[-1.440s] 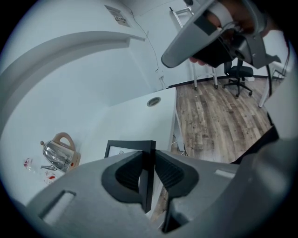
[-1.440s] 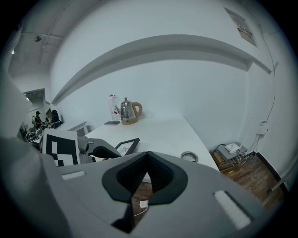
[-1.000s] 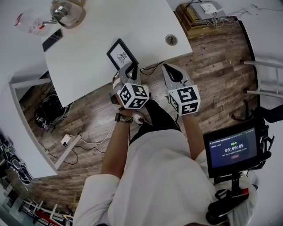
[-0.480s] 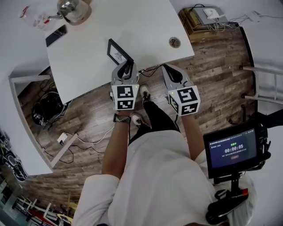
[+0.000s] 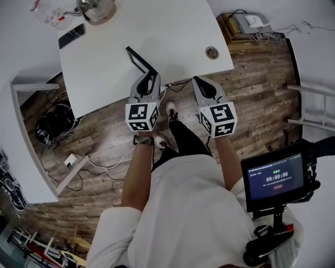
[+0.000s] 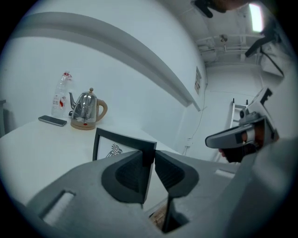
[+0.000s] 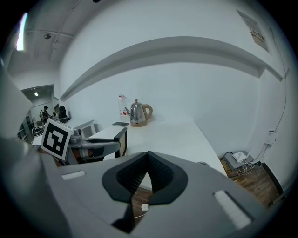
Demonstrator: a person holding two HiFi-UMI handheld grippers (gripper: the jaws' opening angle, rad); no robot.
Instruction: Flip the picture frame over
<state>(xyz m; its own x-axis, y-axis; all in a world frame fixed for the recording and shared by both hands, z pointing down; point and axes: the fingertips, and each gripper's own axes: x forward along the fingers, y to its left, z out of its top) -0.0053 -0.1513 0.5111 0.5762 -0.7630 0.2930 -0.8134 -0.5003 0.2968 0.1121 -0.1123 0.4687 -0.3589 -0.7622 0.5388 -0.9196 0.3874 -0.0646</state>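
Note:
The picture frame [image 5: 141, 59], black-rimmed with a white picture and a small emblem, stands tilted up on its edge near the front edge of the white table [image 5: 172, 26]. My left gripper [image 5: 149, 82] is shut on the frame's near edge; in the left gripper view the frame [image 6: 116, 148] faces me and both pads clamp its right rim at my left gripper [image 6: 149, 155]. My right gripper [image 5: 202, 84] hovers just off the table's front edge, to the right of the frame, with its jaws shut on nothing [image 7: 148, 155]. The right gripper view shows the frame [image 7: 121, 138] edge-on.
A metal kettle [image 5: 97, 7], a plastic bottle [image 5: 48, 14] and a dark phone [image 5: 71, 35] sit at the table's far left. A round cable grommet [image 5: 212, 52] is at the right. Cables lie on the wooden floor [image 5: 251, 78]. A timer screen [image 5: 274, 178] stands at my right.
The frame lay flat a second ago; my left gripper has rolled and lifted it, so it now stands on edge. The right gripper has hardly moved.

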